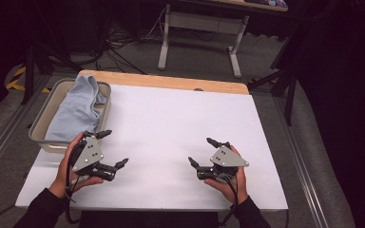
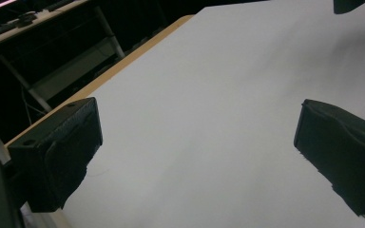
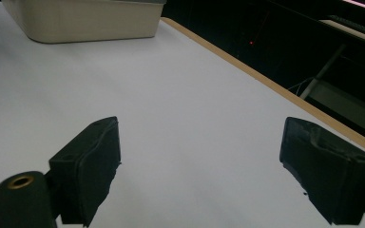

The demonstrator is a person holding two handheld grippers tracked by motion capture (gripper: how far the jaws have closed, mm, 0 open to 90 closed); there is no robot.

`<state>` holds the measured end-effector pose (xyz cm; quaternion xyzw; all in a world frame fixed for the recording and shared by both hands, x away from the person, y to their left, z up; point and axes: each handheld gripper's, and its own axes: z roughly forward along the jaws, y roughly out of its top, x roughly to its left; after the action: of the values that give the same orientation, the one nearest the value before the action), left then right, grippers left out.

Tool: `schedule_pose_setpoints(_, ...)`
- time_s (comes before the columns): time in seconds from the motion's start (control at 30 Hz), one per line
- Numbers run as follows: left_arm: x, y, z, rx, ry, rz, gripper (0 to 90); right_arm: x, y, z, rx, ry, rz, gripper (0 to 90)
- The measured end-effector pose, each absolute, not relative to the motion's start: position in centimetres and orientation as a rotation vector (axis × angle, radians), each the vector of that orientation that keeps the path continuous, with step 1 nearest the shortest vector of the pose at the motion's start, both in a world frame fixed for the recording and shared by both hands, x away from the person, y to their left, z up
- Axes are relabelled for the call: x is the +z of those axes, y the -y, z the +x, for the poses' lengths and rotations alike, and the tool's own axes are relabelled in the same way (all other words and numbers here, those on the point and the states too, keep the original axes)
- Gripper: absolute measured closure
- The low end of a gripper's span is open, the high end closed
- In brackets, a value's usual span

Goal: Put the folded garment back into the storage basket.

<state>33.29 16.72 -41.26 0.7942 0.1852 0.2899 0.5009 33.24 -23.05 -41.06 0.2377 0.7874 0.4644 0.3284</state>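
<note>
Both hand-held grippers hover low over the white table top (image 1: 171, 123) in the high view, each with its jaws spread wide and nothing between them: the left gripper (image 1: 115, 148) sits near the front left, just beside the near end of a beige bin (image 1: 40, 135), and the right gripper (image 1: 202, 152) sits near the front right, well apart from the other. A light blue cloth (image 1: 78, 107) lies crumpled inside the bin at the table's left edge, one fold draped over the far rim, and neither gripper touches it. A strip of bare wood (image 1: 171, 81) shows along the table's far edge, and a grey desk frame (image 1: 199, 35) stands on the floor beyond. From the left gripper view, the left gripper (image 2: 197, 152) is released, its two black jaws far apart over plain white surface, with the tip of the other gripper's jaw in the top right corner. From the right gripper view, the right gripper (image 3: 199, 161) is likewise released, jaws wide over the white surface, and the bin (image 3: 85, 21) stands at the top left, well ahead of the jaws; the cloth cannot be made out from this angle.
</note>
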Motion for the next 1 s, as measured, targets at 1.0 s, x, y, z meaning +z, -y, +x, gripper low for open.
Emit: schedule_pose_setpoints(1.0,-45.2,-18.4,32.2,0.641,-0.550,1.958,4.0,-42.7,23.5,32.8,1.214,-2.062,0.599,13.7)
